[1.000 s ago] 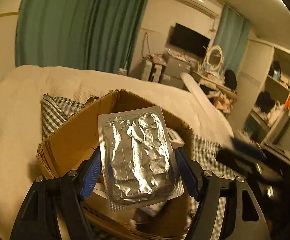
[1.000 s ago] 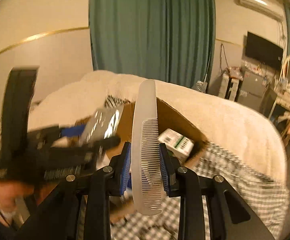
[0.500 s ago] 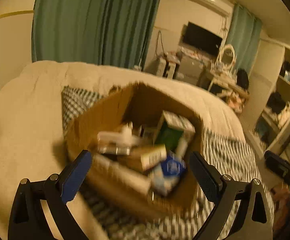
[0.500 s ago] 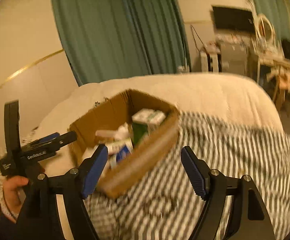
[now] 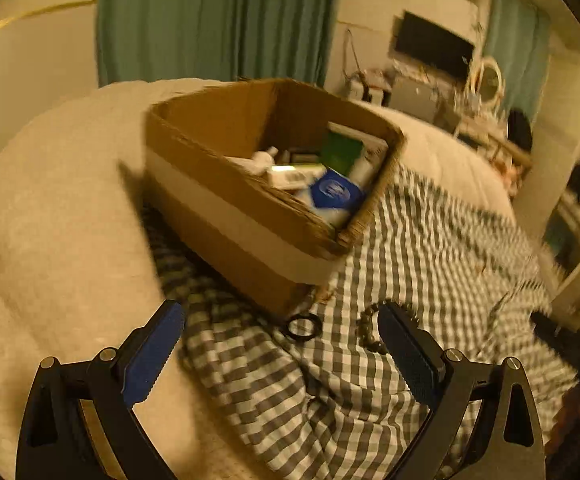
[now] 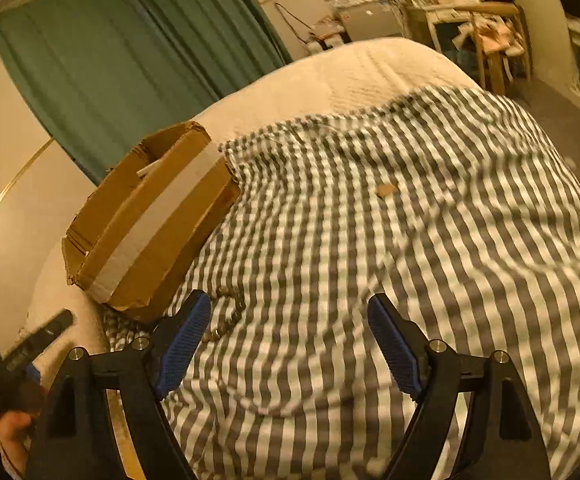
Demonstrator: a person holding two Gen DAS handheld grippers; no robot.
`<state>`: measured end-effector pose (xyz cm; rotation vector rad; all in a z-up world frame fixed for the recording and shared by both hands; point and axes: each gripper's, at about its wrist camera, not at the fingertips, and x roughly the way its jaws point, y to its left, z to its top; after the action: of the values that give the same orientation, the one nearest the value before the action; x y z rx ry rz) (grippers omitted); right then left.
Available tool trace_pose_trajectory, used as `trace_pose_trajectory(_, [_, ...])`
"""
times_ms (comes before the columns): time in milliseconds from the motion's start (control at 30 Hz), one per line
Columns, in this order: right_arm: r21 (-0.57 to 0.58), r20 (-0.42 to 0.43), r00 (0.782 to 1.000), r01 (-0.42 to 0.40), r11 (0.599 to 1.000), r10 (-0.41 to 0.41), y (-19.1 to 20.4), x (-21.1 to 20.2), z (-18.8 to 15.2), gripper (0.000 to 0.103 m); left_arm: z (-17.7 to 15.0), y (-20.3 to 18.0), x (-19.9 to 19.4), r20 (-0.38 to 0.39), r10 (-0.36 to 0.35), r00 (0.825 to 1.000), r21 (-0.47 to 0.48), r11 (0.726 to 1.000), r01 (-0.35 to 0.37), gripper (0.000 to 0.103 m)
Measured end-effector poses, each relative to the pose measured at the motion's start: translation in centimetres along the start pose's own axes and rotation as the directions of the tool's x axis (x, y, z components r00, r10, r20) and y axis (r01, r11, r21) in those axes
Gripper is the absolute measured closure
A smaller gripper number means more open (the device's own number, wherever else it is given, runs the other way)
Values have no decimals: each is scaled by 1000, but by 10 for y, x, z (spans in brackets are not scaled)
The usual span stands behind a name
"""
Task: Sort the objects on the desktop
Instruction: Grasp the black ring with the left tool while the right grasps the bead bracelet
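- On the bed (image 5: 50,240), a checked cloth (image 5: 429,260) covers the near and right part of the cream cover, and an open cardboard box (image 5: 226,216) sits at the cloth's far left edge.
- Left tool (image 5: 280,354): jaws spread wide, nothing between the blue pads (image 5: 152,354); it hangs over the cloth just in front of the box.
- Right tool (image 6: 290,344): jaws likewise wide apart and empty, above bare checked cloth to the right of the box (image 6: 150,224).
- Box contents, left wrist view: a blue packet (image 5: 335,192), a green carton (image 5: 341,150), a white bottle (image 5: 260,158) and other small packs, blurred.
- Loose items: a black ring (image 5: 301,326) lies on the cloth just before the box's near corner; a string of brown beads (image 5: 365,330) lies close to its right, partly behind the left tool's right finger.
- Right wrist view: the beads (image 6: 226,316) show beside that tool's left pad; a hand (image 6: 14,436) grips the other tool's handle at lower left.
- Background: green curtains (image 5: 210,20), a wall-mounted screen (image 5: 429,46).
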<state>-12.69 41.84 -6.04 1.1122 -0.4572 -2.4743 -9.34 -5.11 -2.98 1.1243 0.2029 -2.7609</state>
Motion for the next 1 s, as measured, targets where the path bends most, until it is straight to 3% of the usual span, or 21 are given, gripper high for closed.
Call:
trace_pose_trajectory(67, [-30, 4, 1000, -18, 999, 18, 3, 7, 0, 22, -5, -12, 15, -14, 16, 1000, 10, 1000, -16, 3])
trace_pose_trajectory(200, [-45, -48, 999, -17, 999, 15, 4, 27, -9, 22, -19, -19, 53, -123, 21, 992, -17, 1000, -24, 3])
trace_pose_trajectory(433, [-71, -80, 997, -30, 997, 24, 4, 42, -10, 22, -32, -22, 80, -95, 79, 992, 8, 997, -79, 8])
trace_pose_trajectory(533, [-95, -98, 995, -24, 995, 15, 7, 49, -13, 22, -39, -28, 97, -111, 98, 989, 17, 995, -97, 19])
trace_pose_trajectory(600, [-93, -107, 994, -26, 995, 16, 6, 52, -14, 22, -43, -30, 112, -151, 153, 977, 38, 988, -149, 43])
trace_pose_trajectory(633, [-90, -111, 994, -28, 996, 18, 6, 52, -15, 22, -45, -28, 116, -160, 166, 973, 27, 986, -163, 45])
trace_pose_trajectory(667, [-86, -111, 994, -26, 996, 17, 4, 52, -15, 22, -45, -25, 116, -159, 157, 975, -2, 987, -160, 53])
trace_pose_trajectory(700, [-84, -110, 994, -27, 996, 18, 4, 52, -15, 22, -43, -21, 113, -157, 145, 977, -32, 988, -151, 75])
trace_pose_trajectory(800, [-80, -105, 994, -22, 997, 14, 2, 52, -13, 22, -35, -6, 104, -174, 70, 982, -123, 988, -92, 90])
trace_pose_trajectory(933, [-80, -114, 993, -20, 997, 11, 2, 52, -14, 22, -36, 13, 85, -196, -38, 980, -267, 964, -16, 90])
trace_pose_trajectory(1000, [-92, -117, 993, -23, 996, 12, 4, 52, -14, 22, -35, 13, 73, -188, -81, 979, -284, 959, 24, 90])
